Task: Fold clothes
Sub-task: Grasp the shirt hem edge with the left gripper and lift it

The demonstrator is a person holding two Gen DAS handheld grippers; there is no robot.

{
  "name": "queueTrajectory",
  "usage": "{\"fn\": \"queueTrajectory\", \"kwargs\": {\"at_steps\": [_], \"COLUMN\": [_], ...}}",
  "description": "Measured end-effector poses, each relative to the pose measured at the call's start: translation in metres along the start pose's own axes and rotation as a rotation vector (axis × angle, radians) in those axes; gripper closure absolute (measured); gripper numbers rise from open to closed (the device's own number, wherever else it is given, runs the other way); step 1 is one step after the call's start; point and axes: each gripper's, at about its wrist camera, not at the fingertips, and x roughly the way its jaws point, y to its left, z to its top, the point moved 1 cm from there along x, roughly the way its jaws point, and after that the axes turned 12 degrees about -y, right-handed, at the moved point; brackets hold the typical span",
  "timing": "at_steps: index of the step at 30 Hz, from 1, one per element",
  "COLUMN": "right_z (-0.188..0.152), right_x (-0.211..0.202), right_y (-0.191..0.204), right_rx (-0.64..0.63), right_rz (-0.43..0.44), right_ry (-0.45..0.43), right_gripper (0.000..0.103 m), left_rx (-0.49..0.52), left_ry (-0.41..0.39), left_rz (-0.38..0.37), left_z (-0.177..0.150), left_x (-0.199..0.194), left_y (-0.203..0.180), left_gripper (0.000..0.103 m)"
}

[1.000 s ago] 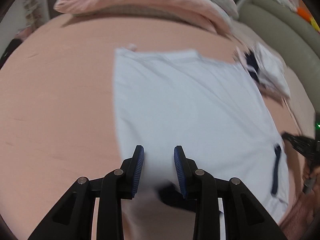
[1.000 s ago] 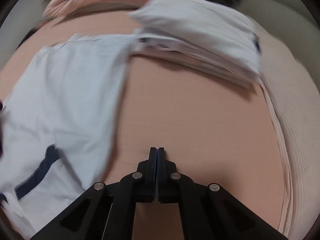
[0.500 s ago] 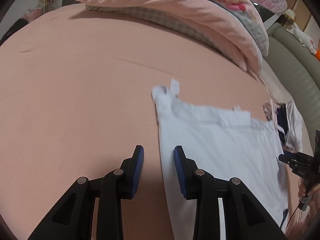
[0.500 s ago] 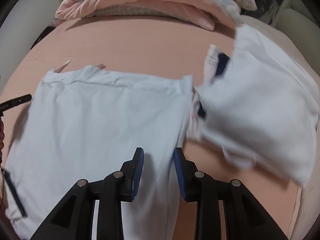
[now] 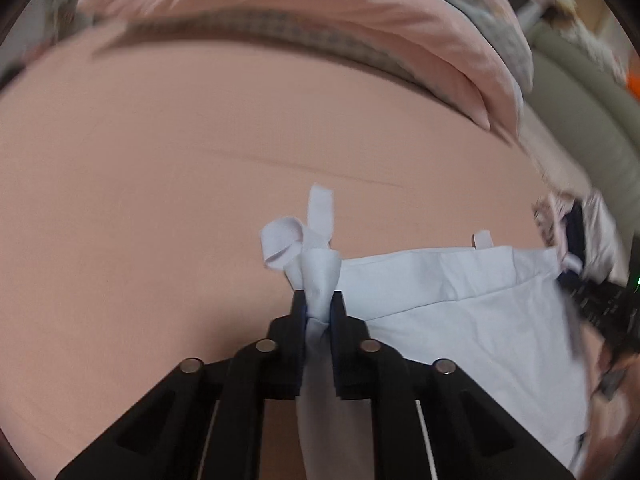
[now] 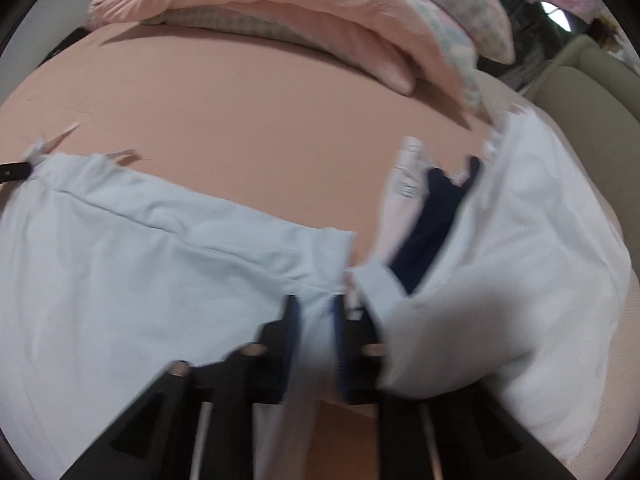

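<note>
A pink bed (image 5: 168,168) carries a pale blue garment (image 6: 120,264) spread flat, a pile of white and navy clothes (image 6: 520,264) just beside it, and folded pink bedding (image 6: 280,4) at the far edge.

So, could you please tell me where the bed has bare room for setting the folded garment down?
Free: the pink sheet between the pale blue garment and the pink folded quilt. Crowded: the white clothes pile right of the garment.

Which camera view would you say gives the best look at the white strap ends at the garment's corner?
The left wrist view: the strap ends sit sharp and central, just beyond the left tongs. The right wrist view shows them only small and blurred at its left edge.
</note>
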Motion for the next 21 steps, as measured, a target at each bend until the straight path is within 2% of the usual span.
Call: {"fn": "queueTrajectory", "kwargs": {"at_steps": [3, 5, 9, 10, 11, 13, 15, 17, 19, 21], "right_z": [-0.005, -0.005, -0.003, 0.000, 0.003, 0.009, 0.015, 0.021, 0.028, 0.038], "right_x": [-0.002, 0.000, -0.001, -0.004, -0.007, -0.012, -0.018, -0.023, -0.024, -0.009], "right_y": [-0.006, 0.000, 0.001, 0.002, 0.003, 0.005, 0.007, 0.009, 0.015, 0.031], "right_rx": [-0.011, -0.046, -0.050, -0.051, -0.051, -0.052, -0.053, -0.054, -0.065, -0.096], "right_rz": [-0.032, -0.062, -0.070, -0.058, -0.047, -0.025, -0.002, 0.020, 0.054, 0.123], "right_ry": [0.000, -0.003, -0.032, -0.044, -0.055, -0.079, -0.102, -0.126, -0.136, -0.092], "right_gripper": [0.103, 0.103, 0.103, 0.103, 0.103, 0.103, 0.096, 0.092, 0.088, 0.088], "left_rx": [0.157, 0.234, 0.268, 0.271, 0.266, 0.184, 0.160, 0.238, 0.321, 0.351], "left_ry": [-0.059, -0.066, 0.083, 0.093, 0.080, 0.050, -0.033, -0.087, -0.043, 0.012], "left_rz": [0.073, 0.133, 0.107, 0.105, 0.115, 0.096, 0.089, 0.050, -0.014, -0.083], "left_z": [0.013, 0.016, 0.001, 0.000, 0.004, 0.015, 0.022, 0.022, 0.015, 0.010], "left_x": [-0.017, -0.017, 0.019, 0.021, 0.015, 0.000, -0.024, -0.039, -0.034, -0.020], "left_y": [-0.021, -0.024, -0.013, -0.012, -0.010, -0.001, 0.001, -0.010, -0.028, -0.045], "left_gripper": [0.097, 0.097, 0.089, 0.087, 0.081, 0.074, 0.052, 0.052, 0.053, 0.075]}}
